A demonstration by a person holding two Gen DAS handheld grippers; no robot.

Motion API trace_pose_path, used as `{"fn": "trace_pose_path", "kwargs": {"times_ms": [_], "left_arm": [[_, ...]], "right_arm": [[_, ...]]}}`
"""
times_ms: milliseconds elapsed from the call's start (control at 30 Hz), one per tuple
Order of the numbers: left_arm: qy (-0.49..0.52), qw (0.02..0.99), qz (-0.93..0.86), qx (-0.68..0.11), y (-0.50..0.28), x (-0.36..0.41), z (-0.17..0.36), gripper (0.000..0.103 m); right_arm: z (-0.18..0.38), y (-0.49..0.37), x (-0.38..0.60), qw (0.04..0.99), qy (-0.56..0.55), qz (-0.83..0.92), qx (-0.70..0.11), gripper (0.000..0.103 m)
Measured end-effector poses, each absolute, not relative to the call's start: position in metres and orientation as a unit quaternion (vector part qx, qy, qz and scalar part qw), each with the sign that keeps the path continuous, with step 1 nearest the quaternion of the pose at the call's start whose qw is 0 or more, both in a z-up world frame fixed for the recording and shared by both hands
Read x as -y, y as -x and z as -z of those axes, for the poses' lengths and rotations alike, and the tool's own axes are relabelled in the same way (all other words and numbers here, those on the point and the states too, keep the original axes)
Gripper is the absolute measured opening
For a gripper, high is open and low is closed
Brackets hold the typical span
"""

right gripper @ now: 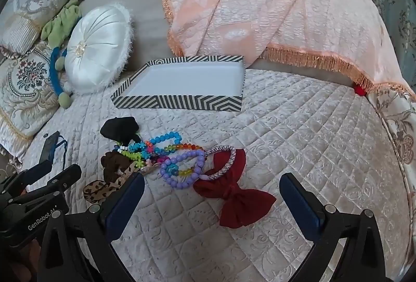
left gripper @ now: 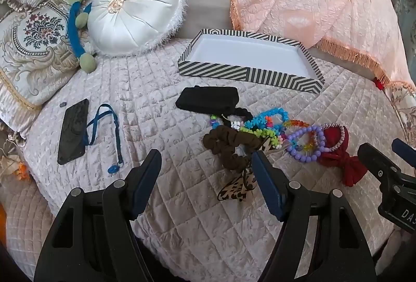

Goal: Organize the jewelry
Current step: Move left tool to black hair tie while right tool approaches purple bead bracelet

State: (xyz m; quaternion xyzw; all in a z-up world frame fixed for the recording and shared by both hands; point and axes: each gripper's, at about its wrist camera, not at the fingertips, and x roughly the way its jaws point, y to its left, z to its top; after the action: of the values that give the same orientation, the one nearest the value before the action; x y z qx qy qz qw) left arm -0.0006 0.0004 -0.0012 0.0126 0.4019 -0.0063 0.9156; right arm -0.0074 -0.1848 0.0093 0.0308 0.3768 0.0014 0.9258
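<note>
"GenRobot AI" printed on left gripper [right gripper: 41, 172], right gripper [right gripper: 213, 191] marking cut off at "DA", both spread wide, empty, striped box [right gripper: 182, 102] empty, bracelet heap [right gripper: 166, 159] tangled

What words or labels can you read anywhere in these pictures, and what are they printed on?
"GenRobot AI", the last letters partly cut off: white print on the body of the left claw, seen from the right wrist camera.
"DAS", cut off at the picture's edge: white print on the body of the right claw, seen from the left wrist camera.
Nothing else bears readable text: the striped box, phone and jewelry pile show none.
</note>
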Motion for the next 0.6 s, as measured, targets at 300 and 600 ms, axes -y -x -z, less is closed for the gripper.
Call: {"fn": "trace_pose_path", "kwargs": {"times_ms": [300,600], "left_arm": [[-0.013,0.915,0.003,-0.403,0.002,0.002,0.003,0.072],[-0.011,0.914,-0.003,-0.406,0.004,-0.010,0.008,0.072]], "right_arm": [[-0.008,0.009,0.180,0.927,-0.028,-0.008,-0.375,0.103],[-0.006,0.009,0.182,0.923,-0.025,-0.005,-0.384,0.103]]}}
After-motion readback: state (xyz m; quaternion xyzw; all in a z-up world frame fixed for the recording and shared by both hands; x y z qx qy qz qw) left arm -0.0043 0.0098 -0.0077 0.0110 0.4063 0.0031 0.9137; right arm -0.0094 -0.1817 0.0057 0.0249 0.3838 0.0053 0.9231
